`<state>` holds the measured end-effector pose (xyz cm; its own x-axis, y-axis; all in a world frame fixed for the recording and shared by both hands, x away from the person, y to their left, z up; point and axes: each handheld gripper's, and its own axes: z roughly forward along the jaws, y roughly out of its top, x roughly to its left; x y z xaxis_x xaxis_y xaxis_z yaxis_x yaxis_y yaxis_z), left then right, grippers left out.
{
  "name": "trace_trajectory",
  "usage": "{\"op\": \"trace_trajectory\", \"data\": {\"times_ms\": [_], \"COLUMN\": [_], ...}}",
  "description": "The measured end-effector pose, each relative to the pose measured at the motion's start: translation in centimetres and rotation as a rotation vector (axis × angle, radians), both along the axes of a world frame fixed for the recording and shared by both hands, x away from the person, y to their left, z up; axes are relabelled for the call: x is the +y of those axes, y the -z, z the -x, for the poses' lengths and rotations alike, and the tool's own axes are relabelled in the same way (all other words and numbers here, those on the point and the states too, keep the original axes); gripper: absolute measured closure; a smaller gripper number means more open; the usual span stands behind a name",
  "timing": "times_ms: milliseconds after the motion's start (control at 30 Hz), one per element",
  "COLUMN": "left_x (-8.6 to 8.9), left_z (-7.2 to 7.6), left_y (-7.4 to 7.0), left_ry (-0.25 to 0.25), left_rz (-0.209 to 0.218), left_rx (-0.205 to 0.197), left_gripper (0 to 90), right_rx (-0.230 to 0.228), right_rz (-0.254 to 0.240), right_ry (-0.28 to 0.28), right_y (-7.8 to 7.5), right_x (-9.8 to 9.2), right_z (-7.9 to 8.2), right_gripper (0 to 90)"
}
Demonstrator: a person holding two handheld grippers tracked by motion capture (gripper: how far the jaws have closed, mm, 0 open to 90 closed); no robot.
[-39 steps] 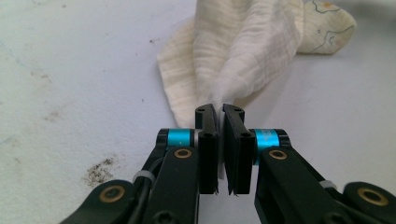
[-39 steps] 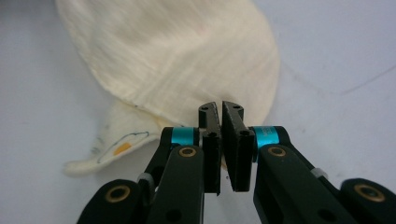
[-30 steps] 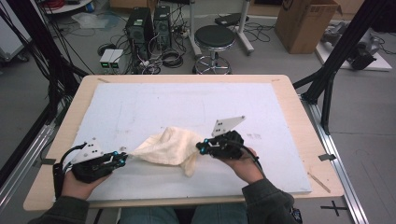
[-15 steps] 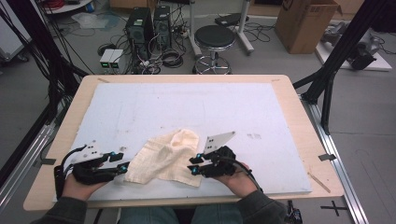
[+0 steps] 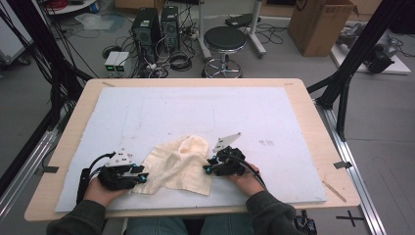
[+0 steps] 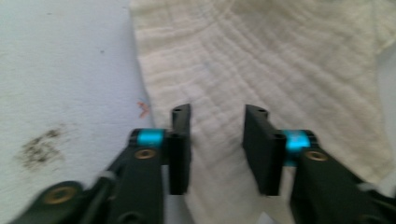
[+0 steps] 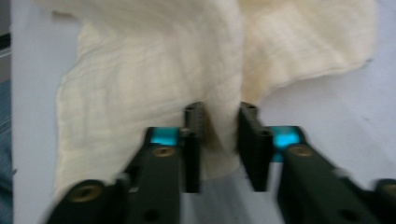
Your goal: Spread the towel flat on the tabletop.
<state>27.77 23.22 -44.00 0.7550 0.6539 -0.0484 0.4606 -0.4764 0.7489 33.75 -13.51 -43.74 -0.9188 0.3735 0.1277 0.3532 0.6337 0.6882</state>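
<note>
Two hand-held grippers at one cream cloth, near edge of the table.

Left gripper (image 5: 139, 177): I logged its jaws as just having been closing, yet parted, with the cloth (image 5: 176, 166) lying flat between them and no pad pressing it. Right gripper (image 5: 209, 169): jaws likewise just narrowed, a raised fold of cloth standing between them; I could not tell whether the pads pinched it. Cloth: rumpled, humped at its far side, resting on the pale blue mat (image 5: 195, 107), between both grippers. Mat covered the wooden table (image 5: 318, 122). Beyond: black stool (image 5: 225, 39), cardboard box (image 5: 320, 22).
</note>
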Motion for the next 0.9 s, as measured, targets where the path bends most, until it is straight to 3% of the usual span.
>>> {"op": "trace_trajectory", "data": {"times_ms": [67, 100, 333, 433, 533, 733, 800, 900], "left_x": [-0.1, -0.2, -0.7, -1.3, -2.4, -5.5, -6.2, -6.9], "left_z": [0.1, 0.2, 1.1, 0.7, -0.7, -4.9, -6.1, -7.3], "left_y": [0.0, -0.1, -1.5, -2.3, -2.9, -3.5, -3.2, -2.3], "left_ry": [0.017, 0.022, 0.081, 0.079, 0.059, -0.003, -0.022, -0.034], "left_rz": [0.003, 0.003, 0.080, 0.113, 0.125, 0.068, 0.036, 0.010], "left_rx": [0.004, 0.000, -0.029, -0.042, -0.047, -0.054, -0.037, -0.002], "left_gripper": [86.0, 87.4, 88.1, 81.1, 69.6, 48.4, 46.7, 45.2], "right_rx": [0.019, 0.029, 0.005, 0.023, 0.042, 0.006, 0.004, -0.011], "right_rz": [-0.024, -0.035, -0.048, -0.061, -0.092, -0.206, -0.230, -0.190], "right_ry": [-0.014, -0.016, -0.071, -0.128, -0.139, -0.056, -0.020, 0.055], "right_y": [-0.4, -0.7, -4.2, -4.3, -4.3, -5.6, -5.8, -5.3], "right_x": [-0.4, -0.8, -3.4, -3.6, -3.6, -4.2, -4.4, -4.2], "right_z": [0.0, 0.0, 2.1, 3.7, 4.2, 1.7, 0.3, -1.3], "right_gripper": [84.6, 84.9, 84.9, 82.0, 67.9, 62.7, 62.5, 63.1]}}
